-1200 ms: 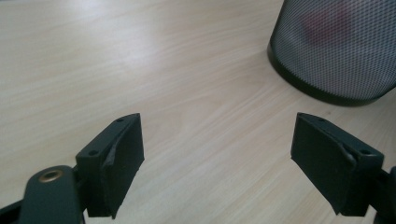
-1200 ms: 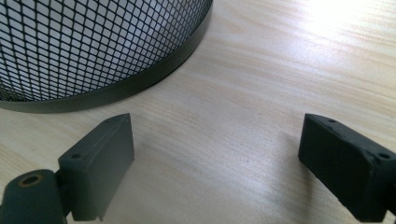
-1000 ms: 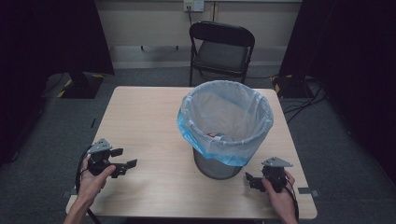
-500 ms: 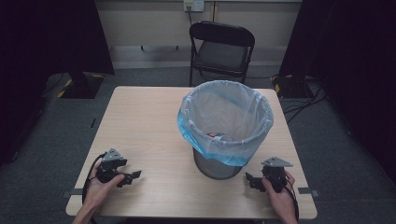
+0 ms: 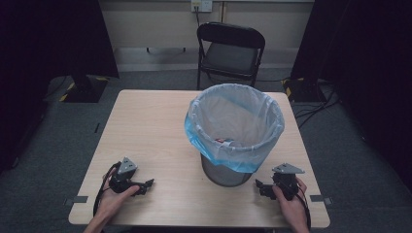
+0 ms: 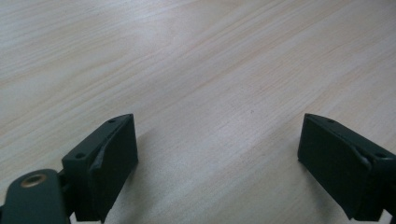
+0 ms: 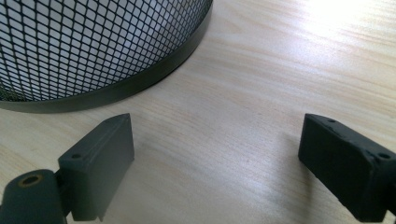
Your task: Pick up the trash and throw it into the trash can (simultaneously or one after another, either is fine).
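Left tongs (image 5: 145, 185) just widened, empty, on the tabletop (image 5: 155, 126); right tongs (image 5: 258, 187) gape beside the mesh wastebasket (image 5: 224, 172).

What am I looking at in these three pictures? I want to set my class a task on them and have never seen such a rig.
A person sits at a wooden table and holds a hand tool with two black fingers in each hand. The high view looks down from above: left gripper at bottom left, right gripper at bottom right. The other two pictures come from small cameras riding on each tool, looking along its fingers. On the table stands a mesh bin lined with a blue bag; something small lies inside, too small to tell. The right tool's camera shows the bin's base close by. Both tools are open and hold nothing. A chair stands behind.
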`<state>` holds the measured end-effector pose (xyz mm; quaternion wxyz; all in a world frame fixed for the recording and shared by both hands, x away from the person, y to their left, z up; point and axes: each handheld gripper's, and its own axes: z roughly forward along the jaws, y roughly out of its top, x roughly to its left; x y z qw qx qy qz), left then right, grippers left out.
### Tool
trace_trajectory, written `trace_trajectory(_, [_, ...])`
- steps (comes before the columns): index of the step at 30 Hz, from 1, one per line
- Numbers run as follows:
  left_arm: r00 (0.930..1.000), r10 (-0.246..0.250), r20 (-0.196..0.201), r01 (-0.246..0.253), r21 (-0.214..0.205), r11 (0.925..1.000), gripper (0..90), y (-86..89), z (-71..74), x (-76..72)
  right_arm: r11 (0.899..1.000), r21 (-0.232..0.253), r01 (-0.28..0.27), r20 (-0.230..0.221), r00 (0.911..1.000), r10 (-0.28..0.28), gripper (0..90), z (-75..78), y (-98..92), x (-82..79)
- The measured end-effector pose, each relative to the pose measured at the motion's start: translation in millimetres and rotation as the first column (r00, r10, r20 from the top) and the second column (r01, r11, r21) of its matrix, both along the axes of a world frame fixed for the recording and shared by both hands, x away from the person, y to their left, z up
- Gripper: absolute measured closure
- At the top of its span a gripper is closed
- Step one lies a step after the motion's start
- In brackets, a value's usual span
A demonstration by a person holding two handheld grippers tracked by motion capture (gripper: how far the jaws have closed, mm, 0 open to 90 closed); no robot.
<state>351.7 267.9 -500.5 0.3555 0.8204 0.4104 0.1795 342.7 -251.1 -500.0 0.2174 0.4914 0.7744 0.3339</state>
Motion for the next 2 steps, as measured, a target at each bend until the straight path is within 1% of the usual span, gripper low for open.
trace_trajectory(2, [1.0,0.0,0.001,0.0,0.0,1.0,11.2,0.0,0.0,0.2,1.0,0.0,0.0,0.0,1.0,0.0,9.8,0.0,0.0,0.0])
